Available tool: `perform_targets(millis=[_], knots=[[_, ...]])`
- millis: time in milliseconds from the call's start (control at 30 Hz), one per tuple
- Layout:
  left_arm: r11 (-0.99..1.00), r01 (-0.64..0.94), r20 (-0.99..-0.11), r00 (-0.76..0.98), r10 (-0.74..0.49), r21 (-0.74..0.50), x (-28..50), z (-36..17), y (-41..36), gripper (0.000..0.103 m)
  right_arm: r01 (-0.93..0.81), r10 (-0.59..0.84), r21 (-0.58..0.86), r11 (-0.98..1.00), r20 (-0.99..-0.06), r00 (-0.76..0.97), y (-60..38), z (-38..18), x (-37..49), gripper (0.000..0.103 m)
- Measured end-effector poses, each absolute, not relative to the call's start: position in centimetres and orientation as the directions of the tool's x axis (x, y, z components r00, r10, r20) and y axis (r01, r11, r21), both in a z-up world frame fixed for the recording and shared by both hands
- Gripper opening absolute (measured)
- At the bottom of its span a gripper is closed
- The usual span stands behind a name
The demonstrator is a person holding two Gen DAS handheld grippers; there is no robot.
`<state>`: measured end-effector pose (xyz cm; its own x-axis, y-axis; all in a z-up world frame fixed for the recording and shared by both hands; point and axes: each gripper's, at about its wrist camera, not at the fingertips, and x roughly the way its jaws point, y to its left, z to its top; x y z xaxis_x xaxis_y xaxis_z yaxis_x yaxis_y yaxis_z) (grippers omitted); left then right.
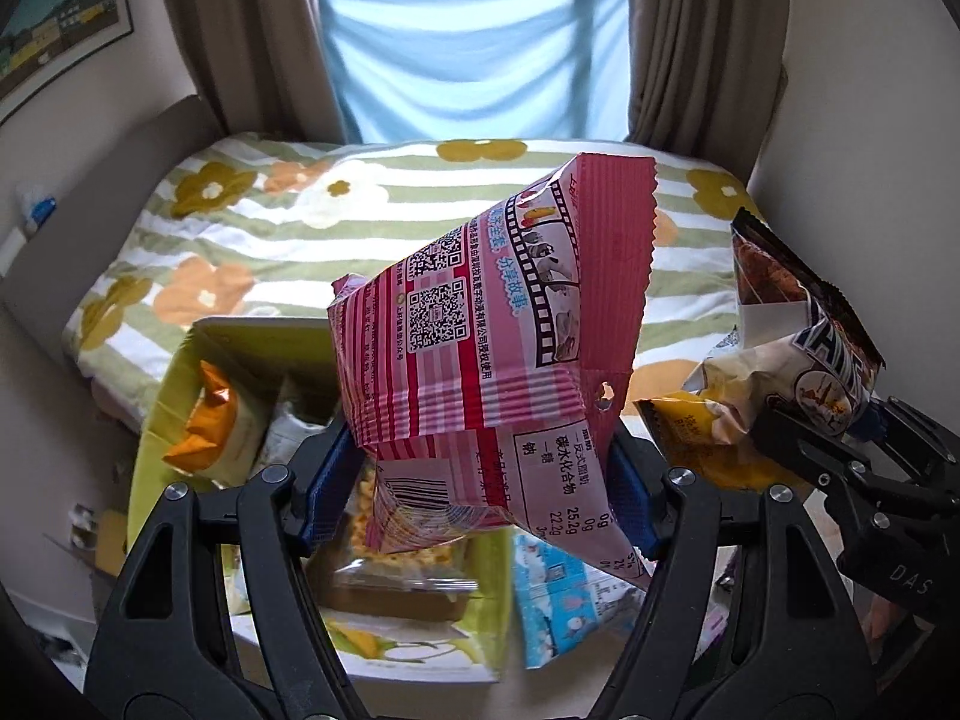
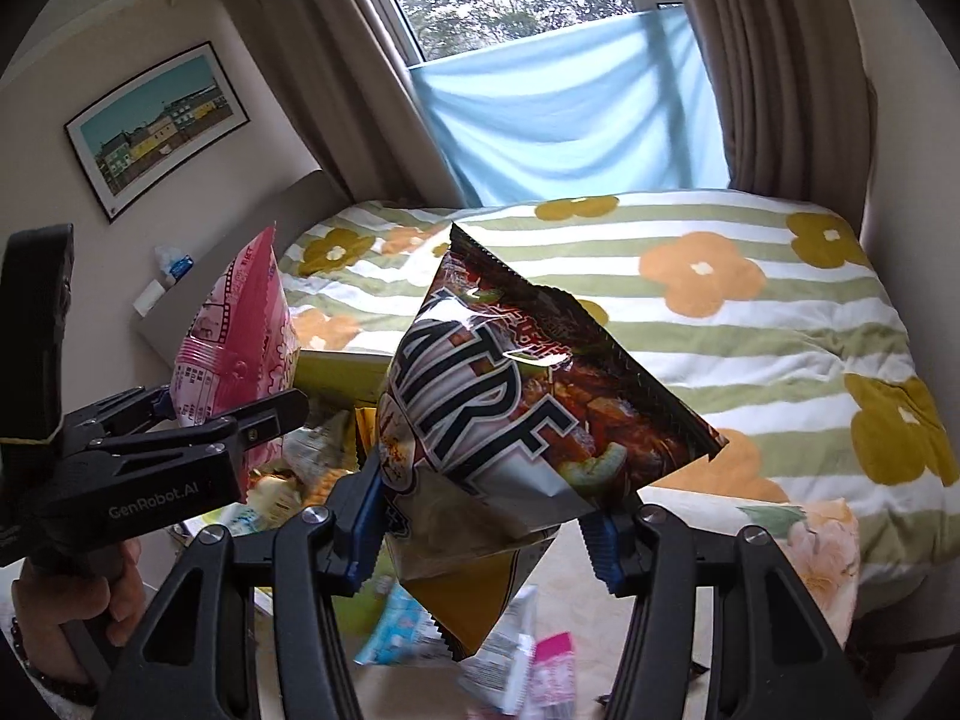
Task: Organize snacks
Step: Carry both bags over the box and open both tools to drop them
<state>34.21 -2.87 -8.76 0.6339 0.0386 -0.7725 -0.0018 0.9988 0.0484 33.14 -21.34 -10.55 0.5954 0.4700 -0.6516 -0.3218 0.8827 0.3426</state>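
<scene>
Behind everything, a flower-striped bed [image 2: 690, 312] runs to the curtained window. My left gripper [image 1: 480, 480] is clamped on a pink snack bag [image 1: 480, 324], held up over the green box [image 1: 153, 420] near the bed's foot edge. My right gripper [image 2: 486, 516] pinches a dark chip bag [image 2: 540, 408] beside it, above loose packets [image 2: 516, 660].

The floor [image 2: 600, 588] carries a yellow-green cardboard box [image 1: 180, 384] with snack packs inside, standing against the bed [image 2: 750, 324]. Loose packets lie on the floor just beside the box: a light blue one [image 2: 396, 624] and a pink-and-white one [image 2: 552, 672].
</scene>
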Motion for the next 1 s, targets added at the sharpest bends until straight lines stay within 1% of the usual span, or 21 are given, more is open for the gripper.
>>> perform_targets(millis=[233, 467, 667, 733, 800, 833, 867, 1000], knots=[[0.998, -0.042, -0.791, 0.608, 0.068, 0.053, 33.3, -9.4, 5.6, 0.069, -0.336, 0.489, 0.355, 0.872, -0.664, 0.565, -14.5, -11.1, 32.8, 0.051], [0.998, -0.054, -0.837, 0.544, 0.064, 0.041, 33.3, -12.8, 13.9, 0.069, -0.324, 0.478, 0.353, 0.878, -0.697, 0.535, -8.2, -12.2, 33.2, 0.051], [0.999, -0.029, -0.861, 0.506, 0.054, 0.046, 33.5, -15.6, 18.1, 0.07, -0.294, 0.454, 0.347, 0.89, -0.725, 0.518, -4.4, -13.8, 33.8, 0.051], [0.998, -0.016, -0.863, 0.503, 0.055, 0.054, 33.6, -16.3, 18.5, 0.075, -0.281, 0.446, 0.347, 0.895, -0.731, 0.516, -3.7, -14.3, 33.8, 0.051], [0.998, 0.004, -0.867, 0.495, 0.054, 0.064, 33.5, -17.3, 18.8, 0.087, -0.263, 0.435, 0.347, 0.9, -0.739, 0.515, -3.2, -14.7, 33.7, 0.051], [0.998, 0.014, -0.869, 0.492, 0.047, 0.061, 33.6, -17.6, 19.0, 0.092, -0.253, 0.428, 0.345, 0.904, -0.743, 0.514, -3.0, -15.0, 33.7, 0.051], [0.998, 0.03, -0.871, 0.49, 0.034, 0.056, 33.5, -18.1, 19.1, 0.103, -0.244, 0.421, 0.343, 0.907, -0.748, 0.513, -2.9, -15.1, 33.6, 0.051], [0.994, 0.083, -0.869, 0.495, 0.021, 0.071, 33.1, -18.9, 18.6, 0.103, -0.215, 0.389, 0.324, 0.921, -0.768, 0.508, -3.1, -15.4, 33.5, 0.051]])
